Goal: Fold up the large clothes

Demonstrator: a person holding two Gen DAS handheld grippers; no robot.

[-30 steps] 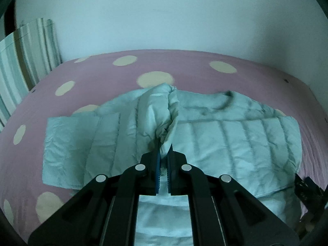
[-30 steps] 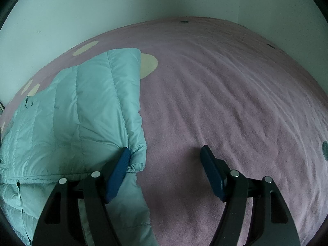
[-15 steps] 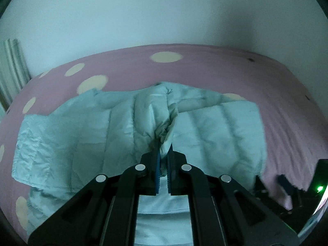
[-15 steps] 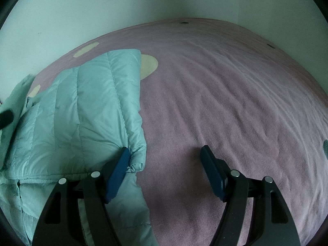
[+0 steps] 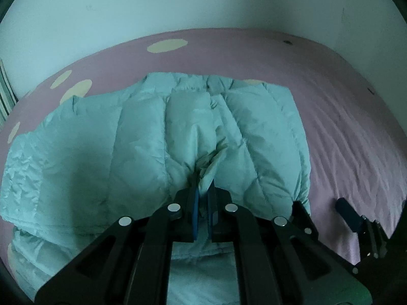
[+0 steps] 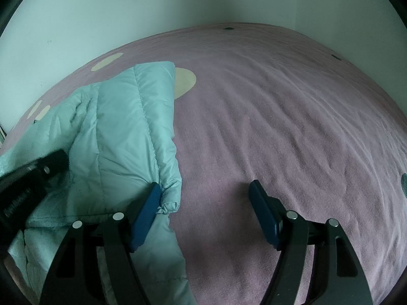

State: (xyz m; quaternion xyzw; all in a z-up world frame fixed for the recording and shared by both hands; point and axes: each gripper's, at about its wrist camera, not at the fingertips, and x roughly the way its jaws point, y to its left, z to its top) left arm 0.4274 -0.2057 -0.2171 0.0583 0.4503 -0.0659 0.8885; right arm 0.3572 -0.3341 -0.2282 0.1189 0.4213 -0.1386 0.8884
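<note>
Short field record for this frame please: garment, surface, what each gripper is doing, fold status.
garment: pale blue quilted jacket, lying partly folded over itself
surface: pink bedspread with cream dots, against a white wall
left gripper: shut on a pinch of jacket fabric
right gripper: open, one of its fingers against the jacket's right edge, the other over bare bedspread
fold status: unfinished, fabric not yet released

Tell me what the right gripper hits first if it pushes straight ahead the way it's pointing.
Probably the bare pink bedsheet. The right gripper is open, and only sheet lies between and ahead of its fingers; the quilted jacket sits beside its left finger, off that line.
</note>
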